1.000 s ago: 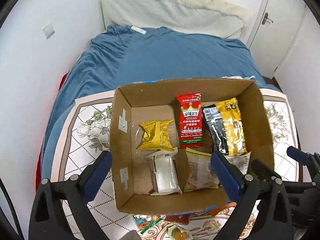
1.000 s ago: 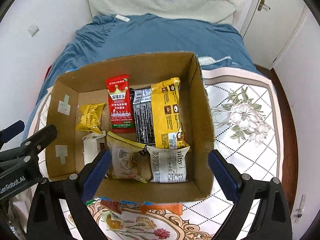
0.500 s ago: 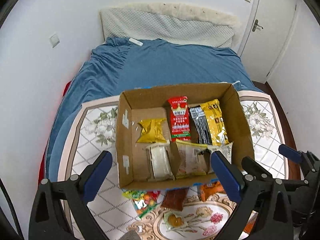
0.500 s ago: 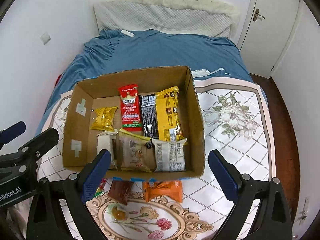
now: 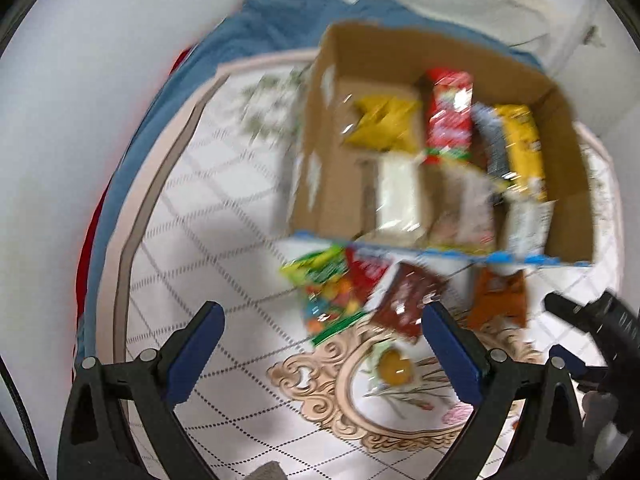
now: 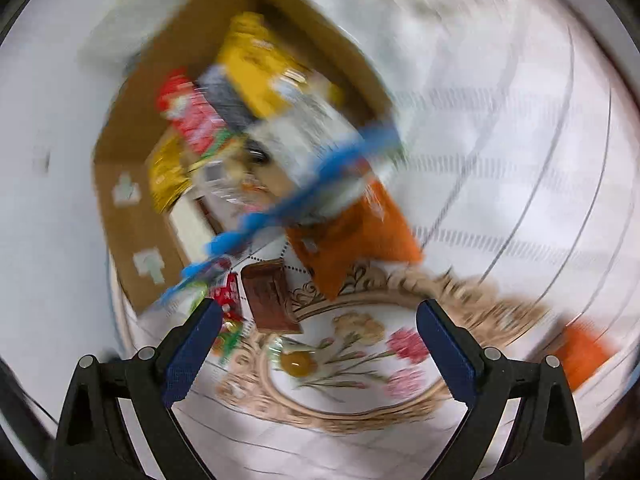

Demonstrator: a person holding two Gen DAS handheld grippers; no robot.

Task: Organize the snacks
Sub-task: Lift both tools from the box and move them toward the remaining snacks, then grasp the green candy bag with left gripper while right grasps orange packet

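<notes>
Blur everywhere, both views smeared. On the left side, the left gripper hangs above the patterned table with its blue pads spread wide and nothing between them. Moving right, the cardboard box sits on the table, packed: a yellow packet at the back left, a red packet beside it, a tall yellow bag further right, pale packets along the near wall. Just in front of the box lie loose snacks: a green candy bag, then a brown packet, then an orange packet. A small clear wrapper with something amber inside lies nearer the camera, between the pads. Far right, the right gripper also stands wide and empty, above that same amber sweet, with the brown packet just beyond its left pad and the orange packet further back against the box.
</notes>
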